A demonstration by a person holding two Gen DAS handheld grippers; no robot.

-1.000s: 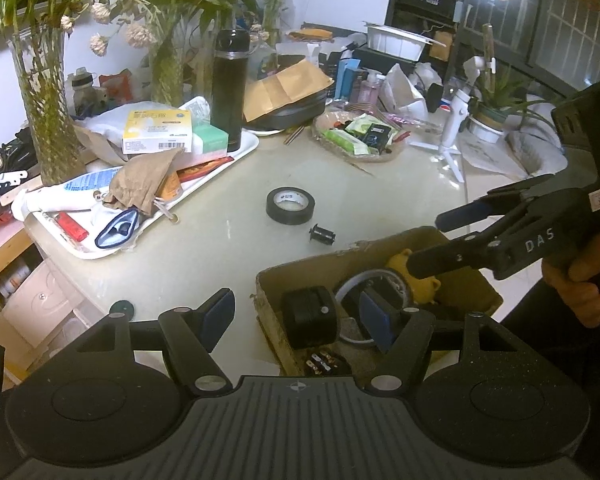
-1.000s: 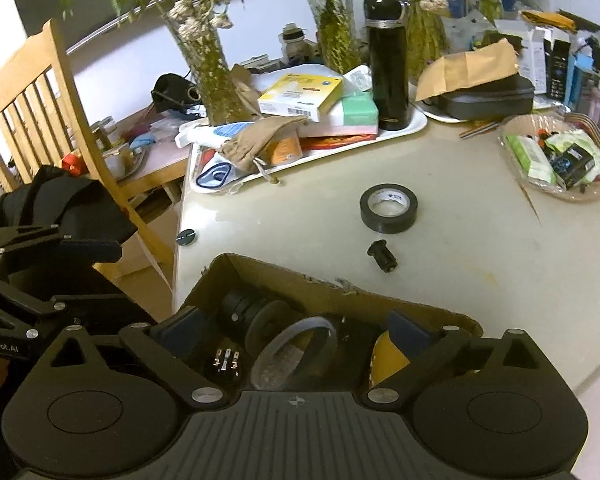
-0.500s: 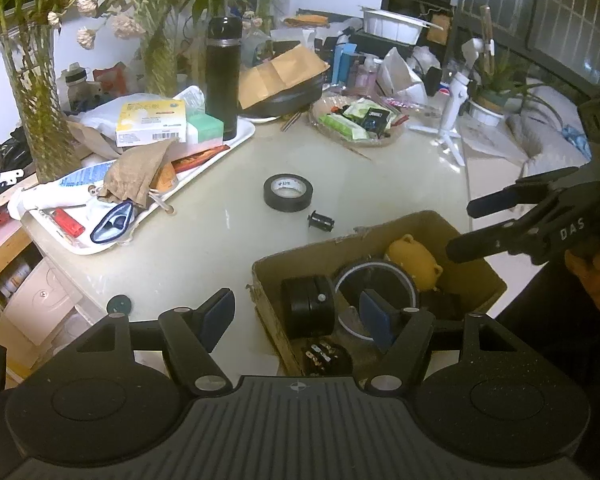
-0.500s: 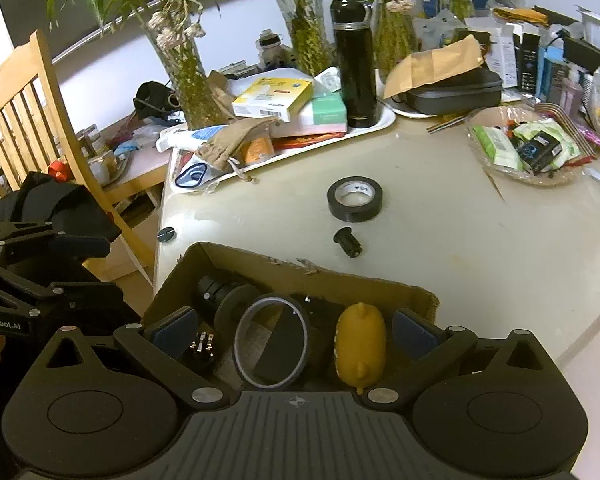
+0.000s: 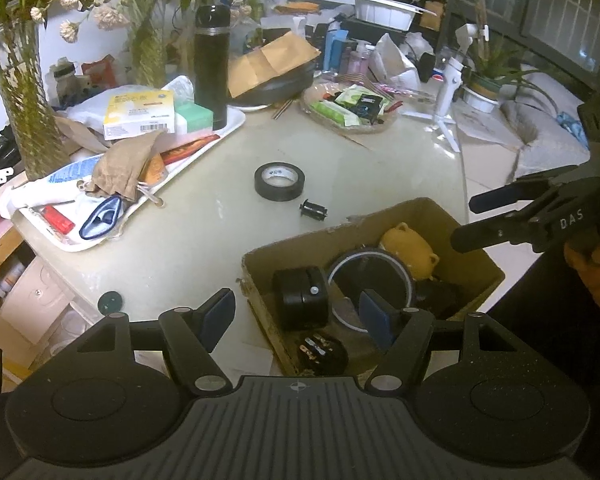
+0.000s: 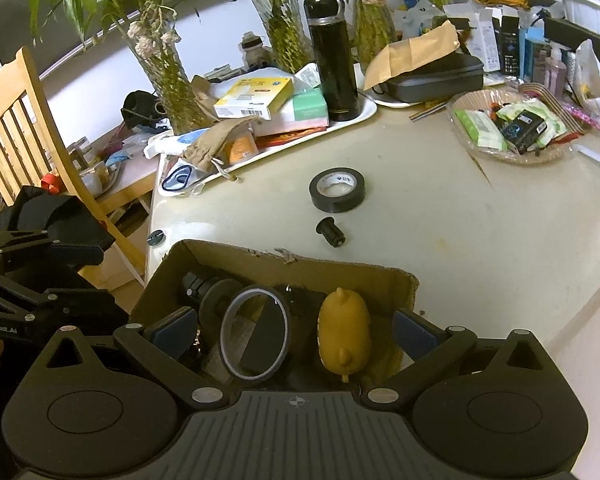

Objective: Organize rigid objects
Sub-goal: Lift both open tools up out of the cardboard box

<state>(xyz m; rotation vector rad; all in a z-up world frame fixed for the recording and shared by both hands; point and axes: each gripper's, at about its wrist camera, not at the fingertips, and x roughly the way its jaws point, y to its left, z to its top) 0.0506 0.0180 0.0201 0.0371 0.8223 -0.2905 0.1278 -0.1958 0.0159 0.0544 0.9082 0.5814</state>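
Table (image 6: 480, 240): cardboard box (image 6: 340, 270) w/ yellow toy (image 6: 344, 332), tape ring (image 6: 256, 338).

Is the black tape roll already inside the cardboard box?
No, the black tape roll lies on the table beyond the cardboard box.

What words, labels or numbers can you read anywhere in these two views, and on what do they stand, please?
"DAS": white letters on the right gripper, seen in the left wrist view.
"Robot.AI": end of a cut-off white label on the left gripper, at the right wrist view's edge.
Yellow box: barcode and print, too small to read.
Black tape roll: inner label blurred.
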